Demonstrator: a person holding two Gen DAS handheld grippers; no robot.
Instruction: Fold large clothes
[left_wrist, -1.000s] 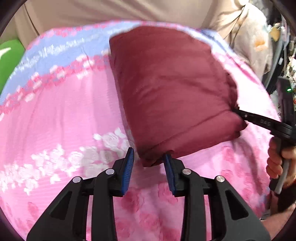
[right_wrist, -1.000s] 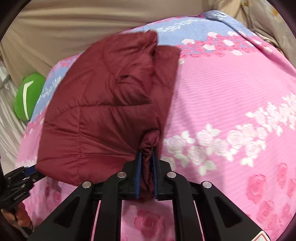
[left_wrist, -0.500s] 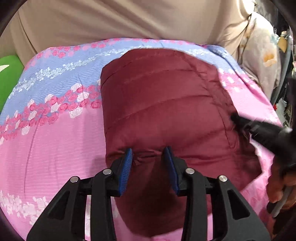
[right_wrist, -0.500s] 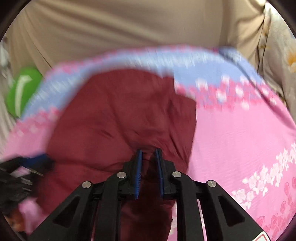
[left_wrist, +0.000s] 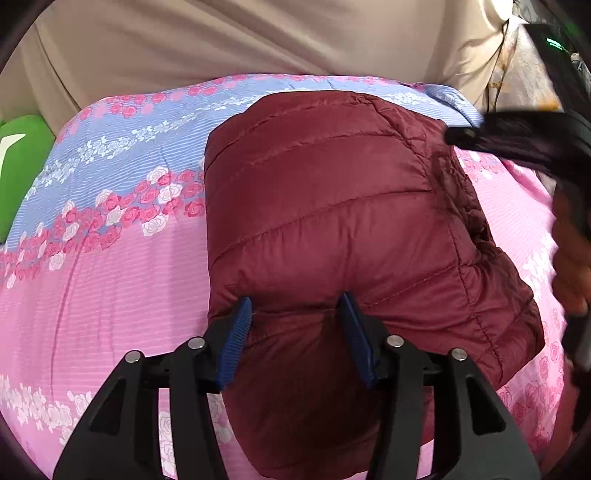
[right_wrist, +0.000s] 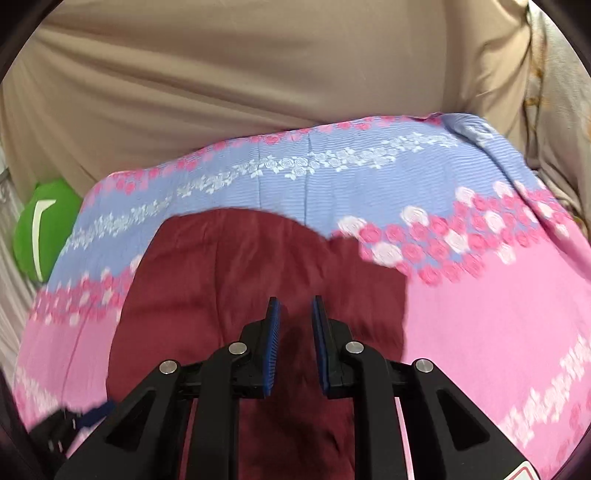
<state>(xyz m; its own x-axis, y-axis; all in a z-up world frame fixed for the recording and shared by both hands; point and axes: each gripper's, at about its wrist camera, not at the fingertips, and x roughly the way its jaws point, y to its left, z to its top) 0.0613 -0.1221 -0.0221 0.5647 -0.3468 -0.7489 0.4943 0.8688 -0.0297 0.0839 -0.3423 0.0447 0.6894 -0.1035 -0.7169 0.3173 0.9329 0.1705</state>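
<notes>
a: maroon quilted nylon, a puffer jacket (left_wrist: 332, 229), lies on the bed (left_wrist: 110, 280) over the pink-and-blue rose bedspread, somewhat right of centre in the left wrist view. where do the tools stand?

b: the left tool (left_wrist: 293, 332) has its blue pads well apart, and the near edge of the jacket bulges up between them. i can't tell whether the pads press the fabric or only straddle it. the right tool (right_wrist: 294, 339) shows a narrow gap between its pads with maroon cloth behind it; nothing looks pinched there, though that view is blurred, so i hold that loosely.

a: and in the left view, the right tool?

b: its dark body is at the far right edge of the jacket (right_wrist: 240, 280), blurred, with the right hand (left_wrist: 570, 258) on the handle. its tips are too smeared to read there.

a: which step, then?

b: my judgement: a fold has just been laid. the jacket is a compact block, quilt lines across it, with a rumpled seam down its right side. the near edge is being let go or about to be.

a: next move?

b: likely clearing both tools without dragging the slippery shell, then either pressing the puffy block flat or taking the near edge for one more fold toward the far side. the filling will spring back, so a loose release could let the fold open.

a: anything else around?

b: a green cushion (right_wrist: 44, 229) at the far left, and a beige drape (right_wrist: 258, 74) behind the bed.
</notes>
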